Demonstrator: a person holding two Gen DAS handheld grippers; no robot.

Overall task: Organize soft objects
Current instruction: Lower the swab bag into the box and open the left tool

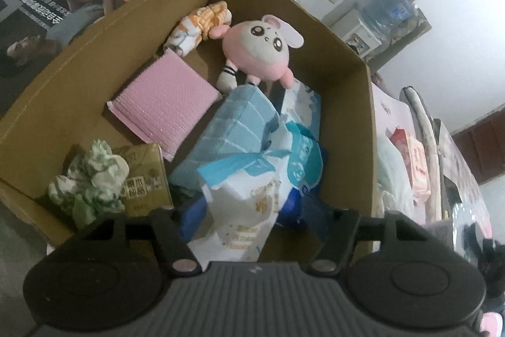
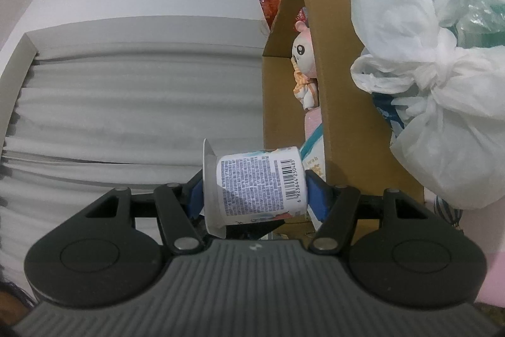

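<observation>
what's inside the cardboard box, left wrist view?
In the cardboard box: pink plush toy, orange-striped cloth, pink bubble mailer, blue towel, tissue packs, crumpled green-white paper, a tan carton. Anything beneath the towel pile is hidden.

Inside the cardboard box (image 1: 341, 59): plush toy (image 1: 265, 49) at the far end, folded cloth (image 1: 199, 27) left of it. Padded envelope (image 1: 164, 106) sits mid-left, tissue packs (image 1: 252, 153) in front, crumpled paper (image 1: 91, 176) near-left corner.
</observation>
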